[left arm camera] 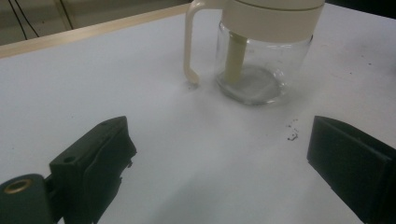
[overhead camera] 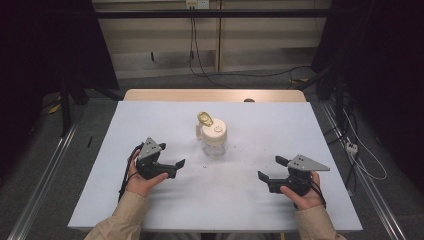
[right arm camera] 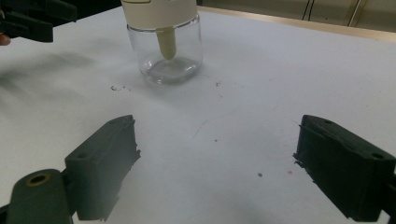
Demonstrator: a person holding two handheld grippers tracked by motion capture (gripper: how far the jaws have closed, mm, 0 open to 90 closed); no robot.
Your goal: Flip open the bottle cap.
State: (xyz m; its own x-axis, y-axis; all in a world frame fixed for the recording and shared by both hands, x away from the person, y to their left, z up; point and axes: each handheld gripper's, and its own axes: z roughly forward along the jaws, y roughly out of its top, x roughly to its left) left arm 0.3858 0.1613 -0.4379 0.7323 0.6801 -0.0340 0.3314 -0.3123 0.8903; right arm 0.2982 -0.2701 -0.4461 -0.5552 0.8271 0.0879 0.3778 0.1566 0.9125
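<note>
A clear glass jar (overhead camera: 214,141) with a cream lid stands upright at the middle of the white table (overhead camera: 230,210). Its yellowish flip cap (overhead camera: 205,118) is raised at the back, and a cream handle (left arm camera: 189,46) hangs down one side. A cream tube runs down inside the jar (left arm camera: 264,56). My left gripper (overhead camera: 171,155) rests open to the jar's front left, nothing between its jaws. On the front right, my right gripper (overhead camera: 272,168) is open and empty too. In the right gripper view the jar (right arm camera: 166,51) stands ahead of the open gripper (right arm camera: 215,158), and the left gripper (right arm camera: 37,18) shows at top left.
Small dark specks (left arm camera: 292,135) lie on the table in front of the jar. A wooden edge (overhead camera: 215,95) runs along the table's far side. Cables (overhead camera: 200,60) trail over the floor behind, and metal rails (overhead camera: 45,170) flank the table.
</note>
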